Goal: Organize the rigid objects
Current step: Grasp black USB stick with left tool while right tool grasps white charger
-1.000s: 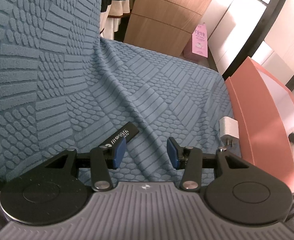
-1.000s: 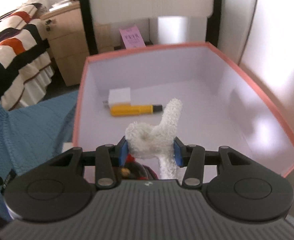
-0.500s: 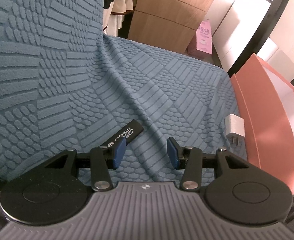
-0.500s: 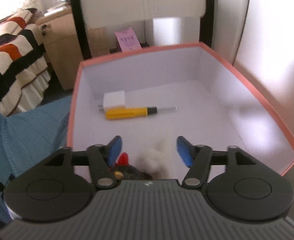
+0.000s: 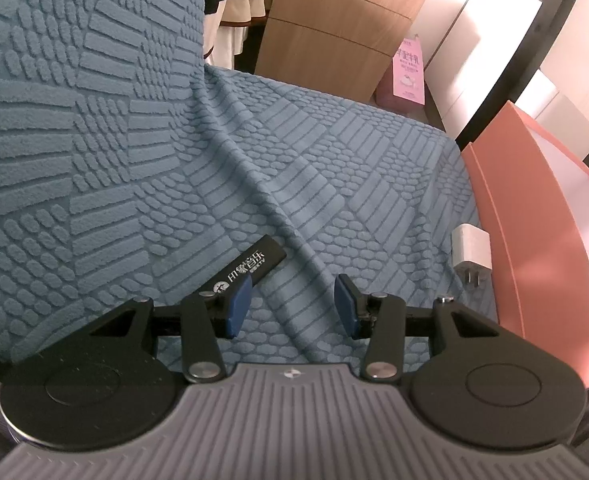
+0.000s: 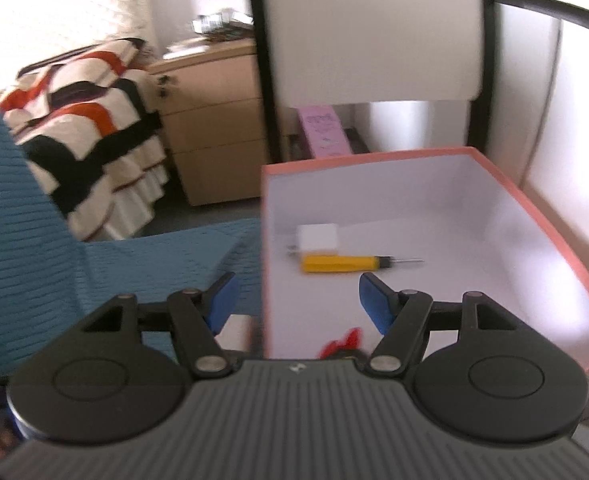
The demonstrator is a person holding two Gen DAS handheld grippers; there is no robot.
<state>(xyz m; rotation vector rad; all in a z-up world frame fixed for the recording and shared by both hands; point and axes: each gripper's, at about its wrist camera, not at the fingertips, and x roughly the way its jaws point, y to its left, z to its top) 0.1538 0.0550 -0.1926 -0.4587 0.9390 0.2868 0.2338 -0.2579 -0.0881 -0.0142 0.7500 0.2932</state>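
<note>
My left gripper (image 5: 290, 306) is open and empty just above the blue sofa cover. A black flat bar with white lettering (image 5: 246, 268) lies on the cover, its near end behind the left fingertip. A white plug charger (image 5: 470, 246) lies on the cover against the orange box (image 5: 534, 248). My right gripper (image 6: 296, 300) is open and empty over the box's left wall (image 6: 266, 240). Inside the box lie a white charger (image 6: 318, 238), a yellow screwdriver (image 6: 346, 263) and a red-trimmed toy (image 6: 340, 346), mostly hidden under my gripper.
A wooden drawer unit (image 5: 334, 28) and a pink sign (image 5: 408, 76) stand beyond the sofa. The sofa back (image 5: 74, 80) rises on the left. A striped blanket (image 6: 86, 128) hangs at the left in the right wrist view. A wall runs right of the box.
My right gripper opened and let go of the white fluffy toy into the box, then lifted and moved left. My left gripper edged forward toward the black bar.
</note>
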